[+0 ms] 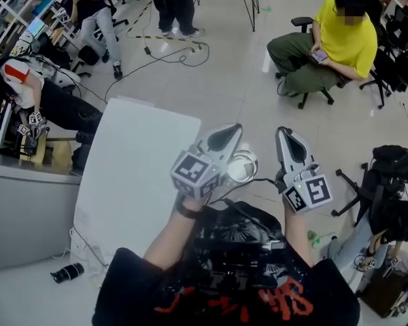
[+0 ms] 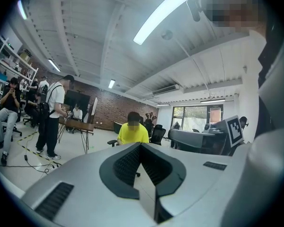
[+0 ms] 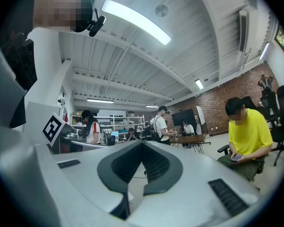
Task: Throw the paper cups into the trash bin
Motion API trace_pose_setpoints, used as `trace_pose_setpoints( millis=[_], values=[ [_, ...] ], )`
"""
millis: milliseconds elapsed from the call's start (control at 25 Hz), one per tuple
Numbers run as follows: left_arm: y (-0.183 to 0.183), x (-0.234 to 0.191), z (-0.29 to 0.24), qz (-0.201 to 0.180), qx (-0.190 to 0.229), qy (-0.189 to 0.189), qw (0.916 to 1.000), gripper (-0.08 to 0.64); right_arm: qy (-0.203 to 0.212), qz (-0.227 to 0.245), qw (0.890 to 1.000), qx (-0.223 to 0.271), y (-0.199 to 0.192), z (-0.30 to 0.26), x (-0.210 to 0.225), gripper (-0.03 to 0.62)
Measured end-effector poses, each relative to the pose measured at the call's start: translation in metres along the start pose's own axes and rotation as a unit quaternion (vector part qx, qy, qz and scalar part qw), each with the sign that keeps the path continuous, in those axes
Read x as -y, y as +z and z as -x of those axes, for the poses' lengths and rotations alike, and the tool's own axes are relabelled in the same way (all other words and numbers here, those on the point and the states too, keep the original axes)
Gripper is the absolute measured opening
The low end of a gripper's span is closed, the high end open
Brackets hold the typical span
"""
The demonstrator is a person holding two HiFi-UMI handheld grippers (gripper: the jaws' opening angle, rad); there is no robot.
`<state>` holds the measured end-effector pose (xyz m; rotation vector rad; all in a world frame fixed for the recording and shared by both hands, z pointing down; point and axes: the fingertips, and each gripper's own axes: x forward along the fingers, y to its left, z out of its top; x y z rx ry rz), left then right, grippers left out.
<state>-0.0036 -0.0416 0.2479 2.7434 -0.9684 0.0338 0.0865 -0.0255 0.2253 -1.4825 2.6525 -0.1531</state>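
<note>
In the head view my left gripper (image 1: 228,134) and right gripper (image 1: 286,136) are held side by side in front of me, pointing level and forward over the floor. Both are shut with nothing between their jaws. The left gripper view shows the left gripper (image 2: 141,148) with its dark pads closed together, and the right gripper view shows the same for the right gripper (image 3: 143,145). A small round white container (image 1: 243,166), seen from above, stands on the floor between the two grippers; I cannot tell whether it is the bin. No paper cup shows in any view.
A white table (image 1: 136,182) stands at my left, with a grey desk (image 1: 27,209) beyond it. A seated person in a yellow shirt (image 1: 340,39) is ahead on the right. Cables (image 1: 170,56) cross the floor ahead. Office chairs (image 1: 387,182) crowd the right side.
</note>
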Motion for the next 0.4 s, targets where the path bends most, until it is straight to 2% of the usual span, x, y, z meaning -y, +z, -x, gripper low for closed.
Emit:
trace_pose_setpoints(
  millis=[400],
  values=[
    [-0.015,0.0,0.0,0.013,-0.015,0.003,0.9998,0.003,0.0,-0.011,1.0,-0.007,-0.011,0.003,0.002,0.005]
  ],
)
